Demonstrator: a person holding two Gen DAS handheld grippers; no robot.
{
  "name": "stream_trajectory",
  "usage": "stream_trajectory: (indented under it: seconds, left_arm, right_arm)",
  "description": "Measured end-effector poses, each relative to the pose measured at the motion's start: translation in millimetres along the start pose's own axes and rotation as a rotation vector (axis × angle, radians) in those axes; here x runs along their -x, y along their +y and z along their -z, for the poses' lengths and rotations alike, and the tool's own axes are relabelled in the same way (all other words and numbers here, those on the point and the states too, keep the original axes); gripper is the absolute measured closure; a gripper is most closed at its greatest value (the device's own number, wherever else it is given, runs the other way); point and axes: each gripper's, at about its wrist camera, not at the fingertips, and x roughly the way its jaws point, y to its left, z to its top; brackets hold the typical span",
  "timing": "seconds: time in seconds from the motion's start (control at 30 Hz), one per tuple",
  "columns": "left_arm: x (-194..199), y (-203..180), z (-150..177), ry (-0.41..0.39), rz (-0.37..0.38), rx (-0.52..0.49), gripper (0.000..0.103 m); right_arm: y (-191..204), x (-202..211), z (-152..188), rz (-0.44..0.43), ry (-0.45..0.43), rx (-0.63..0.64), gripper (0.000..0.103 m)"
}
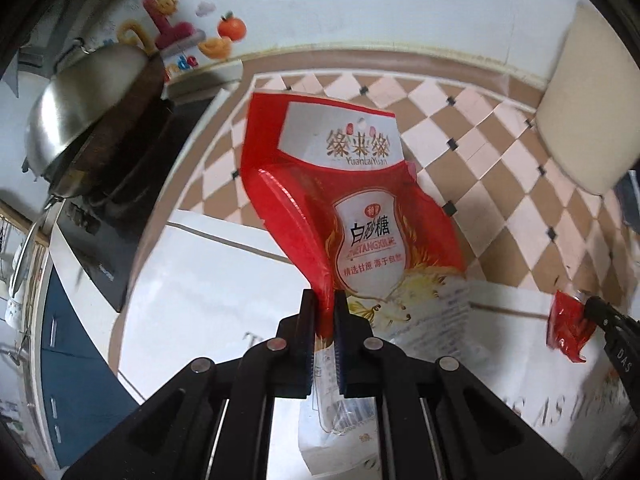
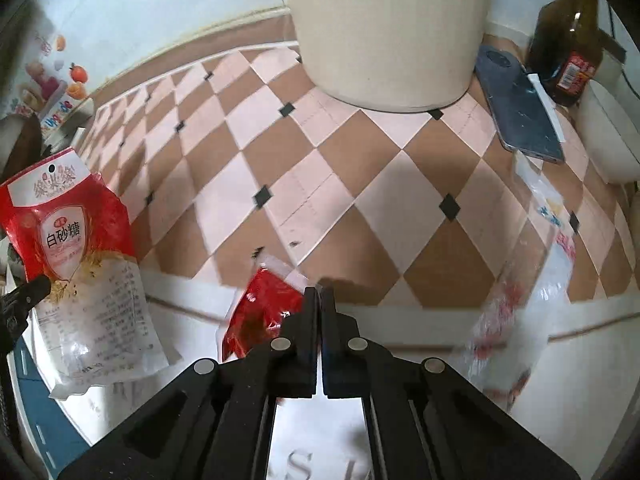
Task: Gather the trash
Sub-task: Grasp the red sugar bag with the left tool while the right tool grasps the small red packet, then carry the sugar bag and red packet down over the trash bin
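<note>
A red and white sugar bag is showing "YuanLaiYuan", the Chinese characters "白砂糖" and "精选甘蔗"; "DAS" is showing on a black gripper.

The bin is standing on the floor. A cleaver is lying just right of the bin, a bottle standing beyond the cleaver. A wrapper is lying nearer than the bin, to its right.

A red-and-white sugar bag, empty and crumpled, hangs upright in the air; a small red wrapper dangles nearby.
</note>
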Motion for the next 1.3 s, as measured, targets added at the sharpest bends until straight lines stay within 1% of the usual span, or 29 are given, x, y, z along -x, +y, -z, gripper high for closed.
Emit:
stream_trajectory:
  seconds: [0.13, 0.23, 0.3, 0.37, 0.43, 0.5, 0.57, 0.7, 0.8, 0.87, 0.93, 1.03, 1.1, 1.17, 1.2, 1.3]
  left_arm:
    - [35, 22, 20, -0.061, 0.059, -0.010, 0.098]
    - [67, 43, 47, -0.119, 0.110, -0.045, 0.098]
    - [86, 59, 69, -0.142, 0.142, -0.071, 0.098]
    - [98, 76, 94, -0.145, 0.174, -0.098, 0.098]
    - [107, 95, 128, -0.129, 0.208, -0.130, 0.098]
    - [109, 110, 158, -0.099, 0.231, -0.161, 0.098]
    - [105, 124, 192, -0.047, 0.251, -0.188, 0.098]
    - [83, 139, 249, 0.055, 0.250, -0.239, 0.098]
    - [48, 135, 288, 0.165, 0.253, -0.259, 0.098]
    - [21, 125, 310, 0.224, 0.246, -0.274, 0.098]
    - [-13, 109, 332, 0.287, 0.237, -0.298, 0.098]
    - [-80, 83, 366, 0.393, 0.238, -0.304, 0.098]
    - [-130, 65, 387, 0.460, 0.243, -0.303, 0.098]
    - [-185, 48, 411, 0.527, 0.259, -0.277, 0.098]
    - [-219, 35, 426, 0.564, 0.266, -0.273, 0.098]
    - [-289, 6, 458, 0.612, 0.248, -0.270, 0.098]
  right_arm:
    - [10, 51, 30, -0.018, -0.081, -0.025, 0.103]
    - [21, 88, 58, -0.027, -0.139, -0.040, 0.103]
    - [27, 112, 83, -0.029, -0.166, -0.060, 0.103]
    - [31, 138, 122, -0.031, -0.188, -0.096, 0.103]
    - [31, 166, 164, -0.045, -0.187, -0.140, 0.103]
    - [36, 177, 208, -0.054, -0.171, -0.176, 0.103]
    - [41, 188, 260, -0.050, -0.136, -0.199, 0.103]
    - [48, 180, 342, -0.059, -0.037, -0.248, 0.103]
    - [50, 166, 391, -0.043, 0.033, -0.262, 0.103]
    - [49, 151, 412, -0.040, 0.072, -0.270, 0.103]
    - [46, 127, 434, -0.029, 0.115, -0.268, 0.103]
    - [40, 85, 461, -0.023, 0.171, -0.263, 0.103]
    - [33, 43, 481, -0.024, 0.209, -0.269, 0.103]
    - [23, -3, 501, -0.031, 0.243, -0.287, 0.103]
    - [17, -29, 512, -0.037, 0.258, -0.299, 0.103]
    - [-2, -108, 542, -0.044, 0.296, -0.341, 0.103]
